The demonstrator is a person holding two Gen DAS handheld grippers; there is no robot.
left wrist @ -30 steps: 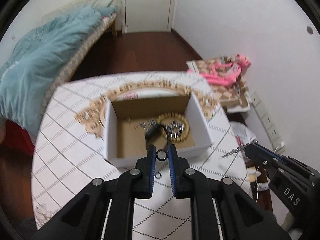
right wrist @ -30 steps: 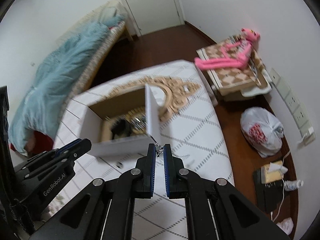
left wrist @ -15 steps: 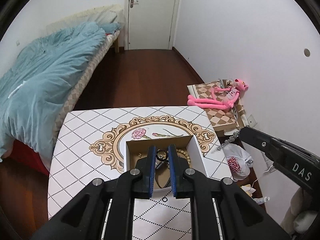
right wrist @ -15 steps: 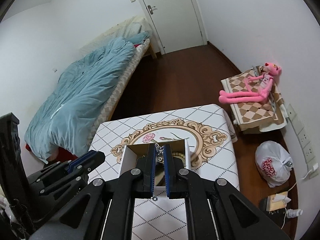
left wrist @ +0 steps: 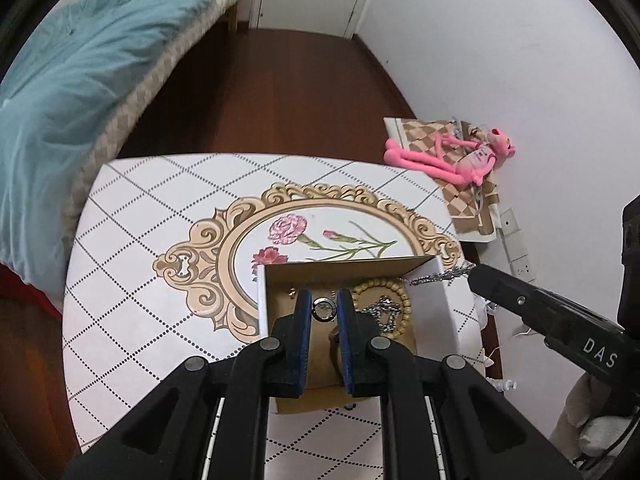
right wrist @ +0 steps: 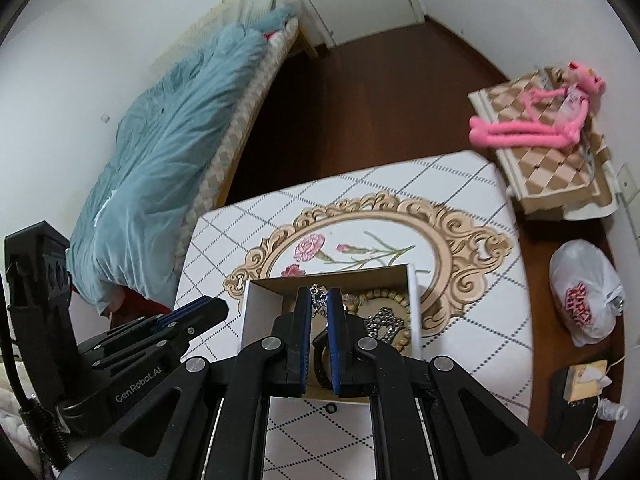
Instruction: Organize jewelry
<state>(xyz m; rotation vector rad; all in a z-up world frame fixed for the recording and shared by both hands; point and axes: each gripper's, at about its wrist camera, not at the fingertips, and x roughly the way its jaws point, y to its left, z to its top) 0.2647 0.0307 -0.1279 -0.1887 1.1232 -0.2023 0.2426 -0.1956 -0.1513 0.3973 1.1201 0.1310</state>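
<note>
A white cardboard box point(left wrist: 444, 304) stands on the patterned table; it also shows in the right wrist view point(right wrist: 260, 312). Inside lie a wooden bead bracelet point(left wrist: 384, 286), a silver chain point(left wrist: 382, 314) and other pieces. My left gripper point(left wrist: 325, 308) is shut on a small silver ring point(left wrist: 324, 309), held above the box. My right gripper point(right wrist: 319, 300) is shut on a silver chain piece point(right wrist: 319, 298), also above the box; its tip shows in the left wrist view point(left wrist: 480, 276) with the chain point(left wrist: 440, 277) sticking out over the box's right wall.
A small black ring point(right wrist: 330, 408) lies on the table point(left wrist: 140, 280) just in front of the box. A bed with a blue quilt point(right wrist: 160, 152) is at left. A pink plush toy point(right wrist: 532, 120) lies on a low stand at right, a plastic bag point(right wrist: 584, 300) on the floor.
Both grippers dropped back down toward the box from a higher, more distant position half a second ago. Each still holds its piece.
</note>
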